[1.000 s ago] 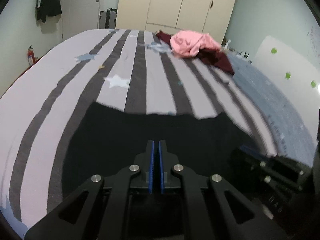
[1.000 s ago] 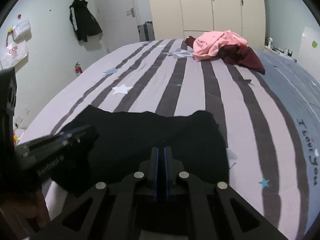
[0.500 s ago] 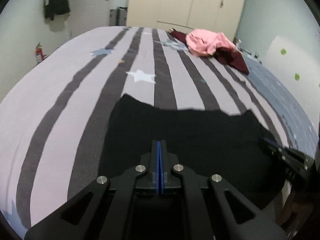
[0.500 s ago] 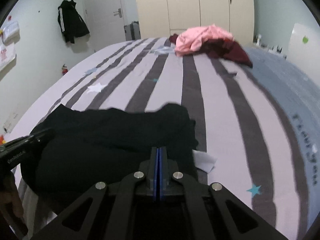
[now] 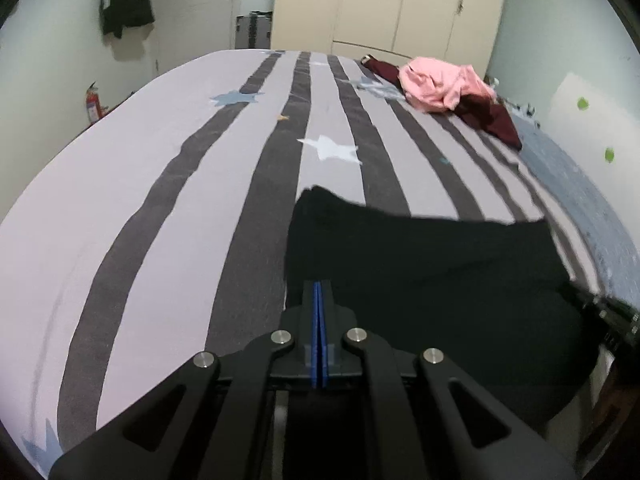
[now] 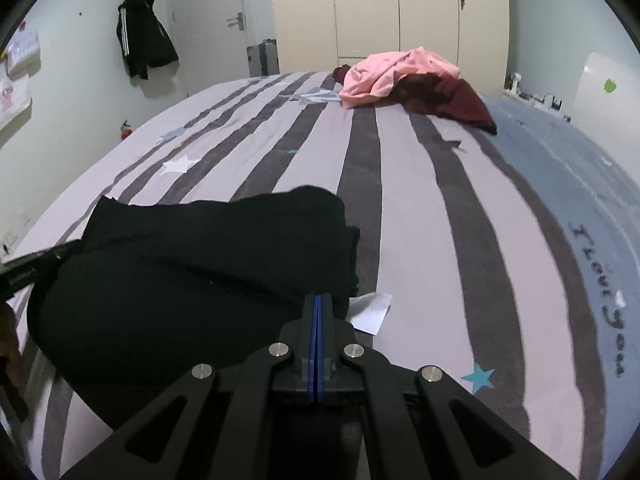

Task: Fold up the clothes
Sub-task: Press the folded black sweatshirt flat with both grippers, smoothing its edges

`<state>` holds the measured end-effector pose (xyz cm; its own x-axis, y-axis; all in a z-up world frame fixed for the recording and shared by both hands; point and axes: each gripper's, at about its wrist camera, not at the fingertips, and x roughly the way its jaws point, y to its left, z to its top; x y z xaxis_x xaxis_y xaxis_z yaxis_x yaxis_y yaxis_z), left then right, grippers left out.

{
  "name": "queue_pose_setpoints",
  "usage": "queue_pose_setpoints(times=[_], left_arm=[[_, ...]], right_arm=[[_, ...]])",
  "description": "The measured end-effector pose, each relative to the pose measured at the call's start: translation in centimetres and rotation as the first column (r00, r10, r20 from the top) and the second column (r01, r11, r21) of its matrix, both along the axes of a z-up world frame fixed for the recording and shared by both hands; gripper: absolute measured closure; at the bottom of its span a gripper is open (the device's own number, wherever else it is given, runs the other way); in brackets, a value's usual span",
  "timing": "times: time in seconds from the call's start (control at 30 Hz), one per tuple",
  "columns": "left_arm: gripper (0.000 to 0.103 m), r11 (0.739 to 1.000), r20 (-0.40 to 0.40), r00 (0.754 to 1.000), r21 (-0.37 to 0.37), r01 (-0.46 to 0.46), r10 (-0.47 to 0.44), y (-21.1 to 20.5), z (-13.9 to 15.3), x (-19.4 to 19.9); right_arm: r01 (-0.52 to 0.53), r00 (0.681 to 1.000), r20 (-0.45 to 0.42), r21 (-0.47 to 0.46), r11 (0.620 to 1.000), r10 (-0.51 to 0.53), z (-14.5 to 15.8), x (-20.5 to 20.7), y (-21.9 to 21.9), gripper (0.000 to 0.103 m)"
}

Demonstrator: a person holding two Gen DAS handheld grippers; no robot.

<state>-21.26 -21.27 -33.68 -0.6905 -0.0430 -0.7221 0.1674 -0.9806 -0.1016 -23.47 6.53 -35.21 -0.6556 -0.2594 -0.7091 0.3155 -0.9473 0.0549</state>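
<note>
— How are your tools set?

— My left tool [image 5: 317,285] has its blue pads pressed flat together, no gap between them. My right tool [image 6: 317,297] is the same, pads closed tight. Both point down at a slant toward the bed [image 5: 180,200].

— Are they gripping anything?

— Each tip sits right at the near edge of the black garment [image 5: 420,264], left tool at its left corner, right tool at its right corner. Whether any cloth is pinched between the pads I cannot tell; it is black against black there.

— Where does that garment lie?

— On the near part of the striped cover, spread between my two tools. Its far edge lies across the grey and dark stripes, and its near part bulges and hangs toward me over the bed's edge. Just beside its right corner, close to my right tool, a small white tag or slip [image 6: 370,312] lies on the cover.

— And further out?

— At the far end of the bed, well apart from the black piece, a crumpled pink garment [image 5: 444,88] lies on top of a dark red garment [image 5: 492,118]. Beyond the bed stand a cream wardrobe [image 5: 392,4] and a white door [image 5: 200,4], with a suitcase [image 5: 254,32] between them. A black jacket [image 6: 144,46] hangs on the left wall, and a red fire extinguisher [image 5: 93,104] stands below it.
</note>
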Motion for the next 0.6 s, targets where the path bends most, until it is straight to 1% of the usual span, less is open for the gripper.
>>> queue_pose_setpoints(times=[0.03, 0.1, 0.2, 0.27, 0.33, 0.4, 0.47, 0.6], left_arm=[[0.101, 1.000, 0.002, 1.000, -0.002, 0.001, -0.001, 0.0, 0.0, -0.1], [0.101, 1.000, 0.007, 1.000, 0.023, -0.010, 0.010, -0.4, 0.3, -0.4], [0.101, 0.999, -0.018, 0.999, 0.039, -0.036, 0.037, -0.5, 1.9, 0.3], [0.101, 0.997, -0.043, 0.998, 0.061, -0.041, 0.043, 0.0, 3.2, 1.2], [0.101, 0.996, -0.053, 0.998, 0.085, -0.019, 0.024, 1.1, 3.9, 2.4], [0.101, 0.995, -0.057, 0.998, 0.104, 0.006, 0.000, 2.5, 4.4, 3.4], [0.101, 0.991, -0.059, 0.998, 0.132, 0.029, -0.021, 4.1, 4.6, 4.3], [0.101, 0.983, -0.054, 0.997, 0.174, 0.064, -0.055, 6.4, 4.2, 4.2]], right_arm=[[0.001, 1.000, 0.002, 0.001, 1.000, -0.001, 0.0, 0.0, 0.0, 0.103], [0.014, 1.000, 0.013, -0.015, 1.000, -0.014, 0.5, -0.2, 0.2, 0.103], [0.081, 0.997, 0.002, -0.021, 0.996, -0.081, 1.9, -0.3, 1.1, 0.103], [0.100, 0.995, 0.014, -0.045, 0.994, -0.099, 2.6, 0.1, 1.5, 0.098], [0.114, 0.993, 0.025, -0.068, 0.991, -0.112, 3.2, 0.5, 1.9, 0.098], [0.059, 0.998, 0.012, -0.071, 0.996, -0.058, 3.8, 1.8, 0.8, 0.098], [0.028, 0.999, 0.024, -0.106, 0.994, -0.026, 4.2, 2.9, -0.3, 0.098], [-0.029, 0.998, 0.046, -0.148, 0.989, 0.036, 4.0, 4.4, -2.7, 0.098]])
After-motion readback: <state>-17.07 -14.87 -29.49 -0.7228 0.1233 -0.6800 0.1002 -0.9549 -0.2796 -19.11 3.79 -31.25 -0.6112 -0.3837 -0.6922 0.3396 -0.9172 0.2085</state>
